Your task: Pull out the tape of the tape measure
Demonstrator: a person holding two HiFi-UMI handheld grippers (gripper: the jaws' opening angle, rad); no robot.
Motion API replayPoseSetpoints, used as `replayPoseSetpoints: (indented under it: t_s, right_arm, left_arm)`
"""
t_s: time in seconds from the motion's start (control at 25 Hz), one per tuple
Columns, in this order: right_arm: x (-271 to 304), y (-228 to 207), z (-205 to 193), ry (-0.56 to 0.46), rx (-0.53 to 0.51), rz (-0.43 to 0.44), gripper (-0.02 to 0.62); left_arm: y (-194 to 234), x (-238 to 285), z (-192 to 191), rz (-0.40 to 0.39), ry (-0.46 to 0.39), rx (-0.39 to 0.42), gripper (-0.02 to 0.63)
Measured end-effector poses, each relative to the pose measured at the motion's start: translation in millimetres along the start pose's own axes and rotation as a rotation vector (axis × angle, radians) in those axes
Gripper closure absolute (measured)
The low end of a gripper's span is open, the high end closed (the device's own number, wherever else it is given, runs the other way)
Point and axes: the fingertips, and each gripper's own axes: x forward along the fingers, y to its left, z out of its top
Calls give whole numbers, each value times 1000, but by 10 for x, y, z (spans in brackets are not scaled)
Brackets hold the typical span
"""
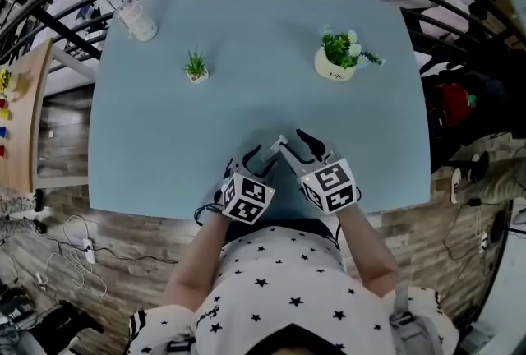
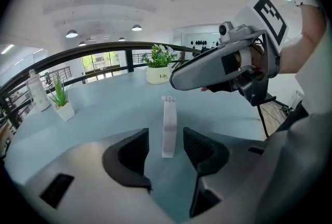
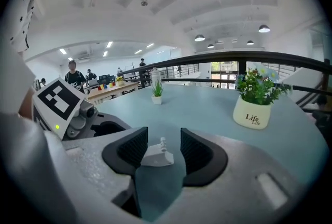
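Both forearms reach in from 6 o'clock. The left gripper (image 1: pixel 256 156) & right gripper (image 1: pixel 302 141) angle inward in a V, tips either side of the white tape measure (image 1: pixel 276 148), which sits on the table (image 1: pixel 164 115) near its 6 o'clock edge. Left gripper view only: tape measure stands on edge btwn wide-apart jaws, clear of both pads. Right gripper view: jaws apart too, case low btwn them, nothing clamped; pot plant (image 3: pixel 252 109) at 2 o'clock.
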Motion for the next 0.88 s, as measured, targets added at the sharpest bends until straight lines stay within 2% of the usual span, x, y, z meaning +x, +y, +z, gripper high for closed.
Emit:
replayPoseSetpoints:
  t_s: [0.24, 0.44, 0.6, 0.88]
  right_arm:
    - [182, 0, -159, 68, -12, 30, 422]
    - [255, -4, -236, 100, -18, 42, 433]
    - [283, -8, -264, 112, -19, 45, 474]
    - [352, 22, -231, 120, -20, 75, 525]
  left_arm:
    - [-8, 179, -111, -20, 56, 40, 407]
    - [3, 249, -157, -17, 74, 55, 456]
    - [-6, 263, -162, -28, 79, 65, 506]
    - [6, 288, -152, -40, 83, 77, 517]
